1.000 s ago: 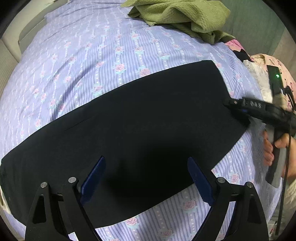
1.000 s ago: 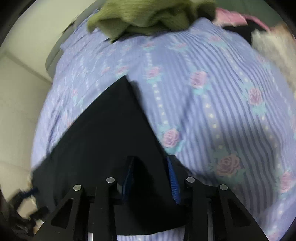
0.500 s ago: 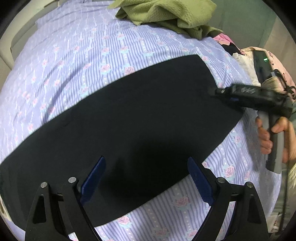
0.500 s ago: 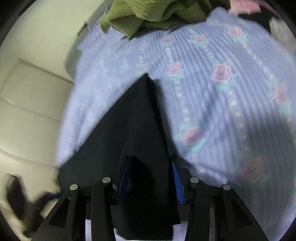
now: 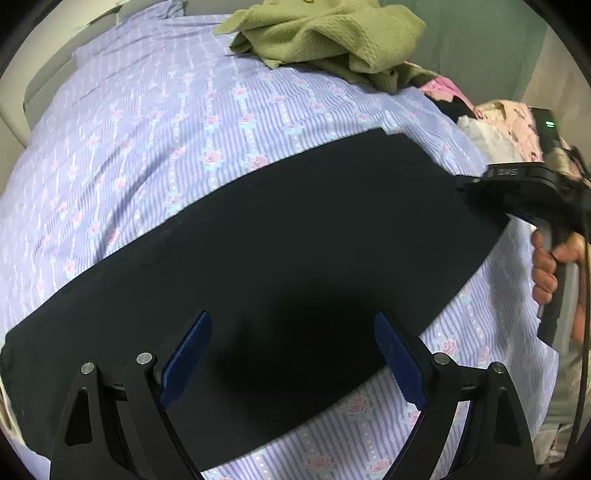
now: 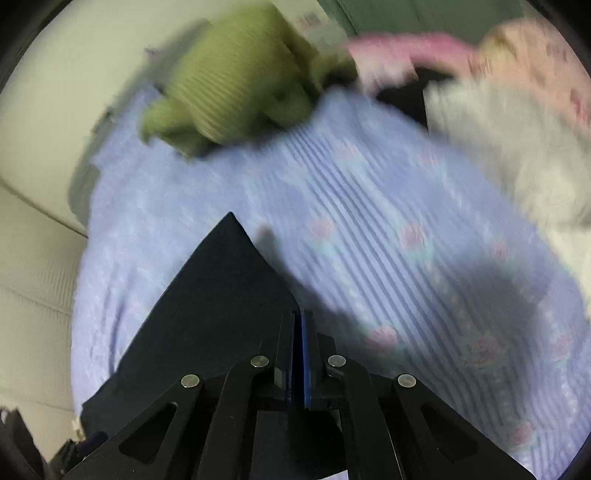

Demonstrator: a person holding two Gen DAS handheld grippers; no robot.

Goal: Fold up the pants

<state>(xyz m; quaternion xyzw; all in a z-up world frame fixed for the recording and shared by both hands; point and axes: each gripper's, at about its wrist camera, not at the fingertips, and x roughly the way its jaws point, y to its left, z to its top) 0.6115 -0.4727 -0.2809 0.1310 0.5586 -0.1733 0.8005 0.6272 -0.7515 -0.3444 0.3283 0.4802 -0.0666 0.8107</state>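
Black pants (image 5: pixel 280 236) lie flat in a long band across the lilac flowered bedsheet (image 5: pixel 155 122). My left gripper (image 5: pixel 291 354) hovers open over their near middle, its blue pads (image 5: pixel 186 354) wide apart with nothing between them. In the left wrist view my right gripper (image 5: pixel 467 184), held by a hand (image 5: pixel 546 266), sits at the pants' right end. In the blurred right wrist view that gripper (image 6: pixel 298 319) has its pads pressed together on the edge of the pants (image 6: pixel 207 314), which rise to a point ahead of it.
A crumpled green towel (image 5: pixel 328 33) lies at the far side of the bed. Pink and white clothes (image 5: pixel 502 125) are heaped at the far right. A cream padded wall (image 6: pixel 33 258) borders the bed on the left.
My right gripper's jaws went from part open around the pants' edge to pressed together on it, and it rose a little. My left gripper stayed open over the pants.
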